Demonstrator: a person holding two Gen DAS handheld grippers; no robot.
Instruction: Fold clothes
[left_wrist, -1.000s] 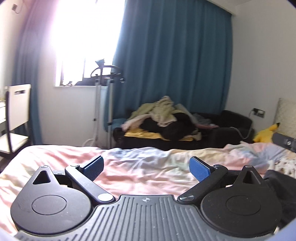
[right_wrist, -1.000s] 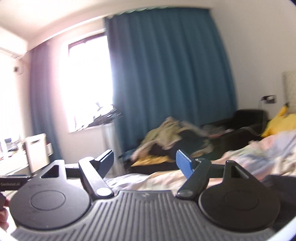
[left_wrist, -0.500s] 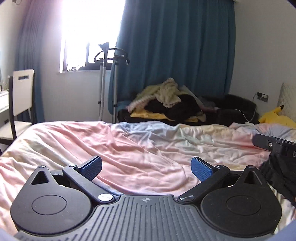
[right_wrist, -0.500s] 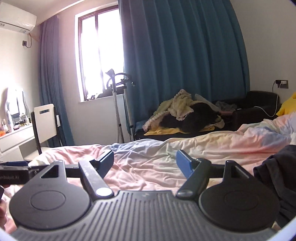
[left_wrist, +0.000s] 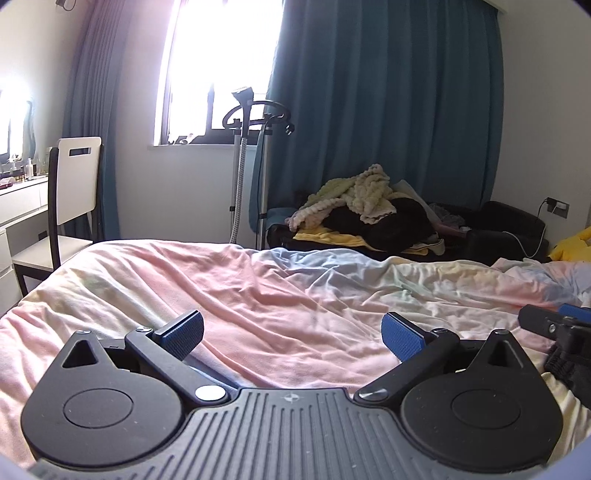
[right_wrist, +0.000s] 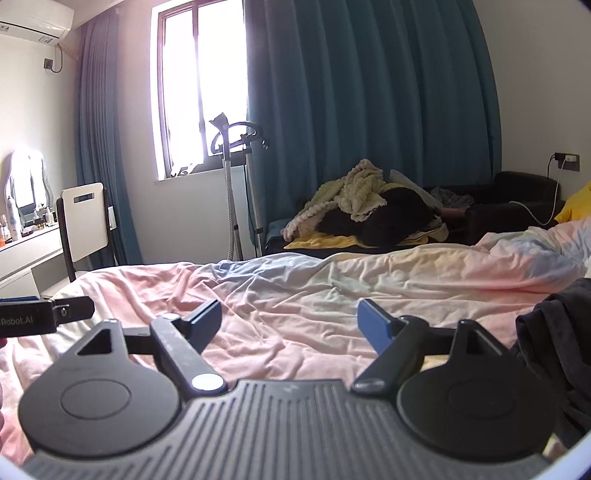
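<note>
A dark garment (right_wrist: 554, 332) lies crumpled on the pastel bedspread (right_wrist: 295, 291) at the right edge of the right wrist view; a corner of the dark garment (left_wrist: 569, 369) shows at the far right of the left wrist view. My left gripper (left_wrist: 291, 332) hovers open over the pink part of the bedspread (left_wrist: 258, 295), nothing between its blue pads. My right gripper (right_wrist: 290, 323) is open too, left of the garment and apart from it. The right gripper's finger (left_wrist: 554, 323) pokes into the left wrist view above the garment.
Beyond the bed, a dark sofa (right_wrist: 498, 218) carries a heap of clothes and blankets (right_wrist: 362, 199). A garment steamer stand (left_wrist: 243, 158) stands by the window. A white chair (left_wrist: 70, 199) and a dresser (right_wrist: 22, 251) are at the left. A yellow plush (left_wrist: 572, 247) sits far right.
Both grippers have tilted down and lowered toward the bed, so more bedspread shows. The right gripper has come closer to the dark garment. Both stay open.
</note>
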